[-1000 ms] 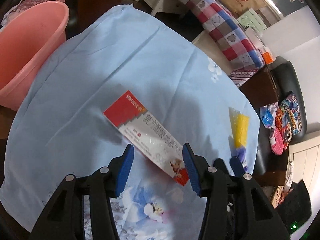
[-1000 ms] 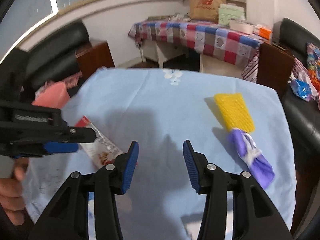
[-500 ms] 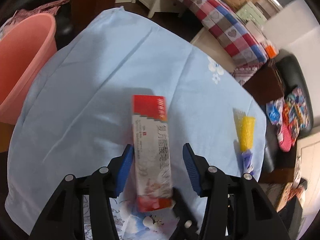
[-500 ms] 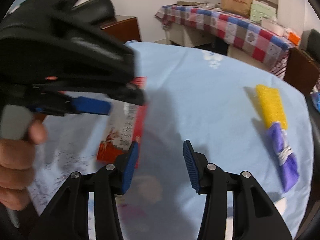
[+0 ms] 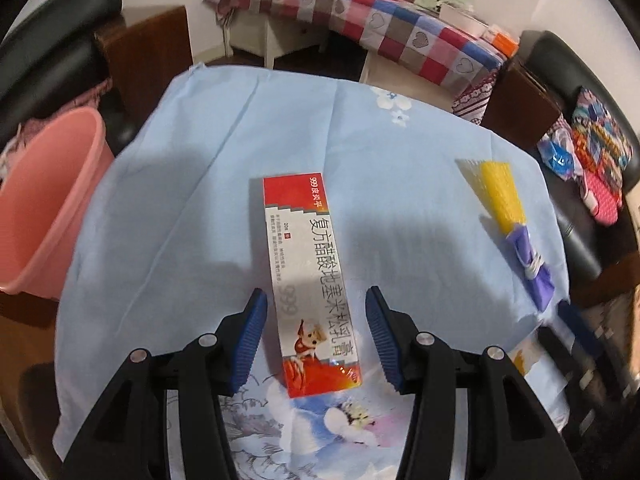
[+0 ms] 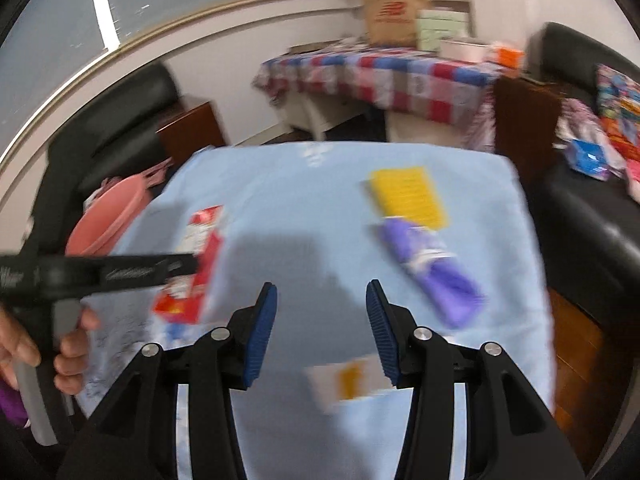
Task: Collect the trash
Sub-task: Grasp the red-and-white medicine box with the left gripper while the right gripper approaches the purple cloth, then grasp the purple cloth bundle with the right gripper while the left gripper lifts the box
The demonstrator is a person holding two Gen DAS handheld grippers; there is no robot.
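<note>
- The left gripper hovered over a desk draped in a pale blue floral cloth, jaws apart on either side of a red and white carton, pads clear of both long edges.
- A second earlier the carton had lain slantwise across the jaws; now its long side ran straight up between them, so the gripper had turned to line up with it.
- That alignment suggested the carton was the next piece of trash to be taken, with only the squeeze left to do.
- A pink bin stood beside the desk's left edge, the likely place for the trash.
- The right gripper hung above bare cloth, jaws apart and holding nothing; its view was blurred by motion.
- It had swung away from the carton toward the desk's right side.
- A yellow mesh sleeve and a purple wad touching it lay ahead on the right, and a small white and orange scrap lay beneath the right jaws.
</note>
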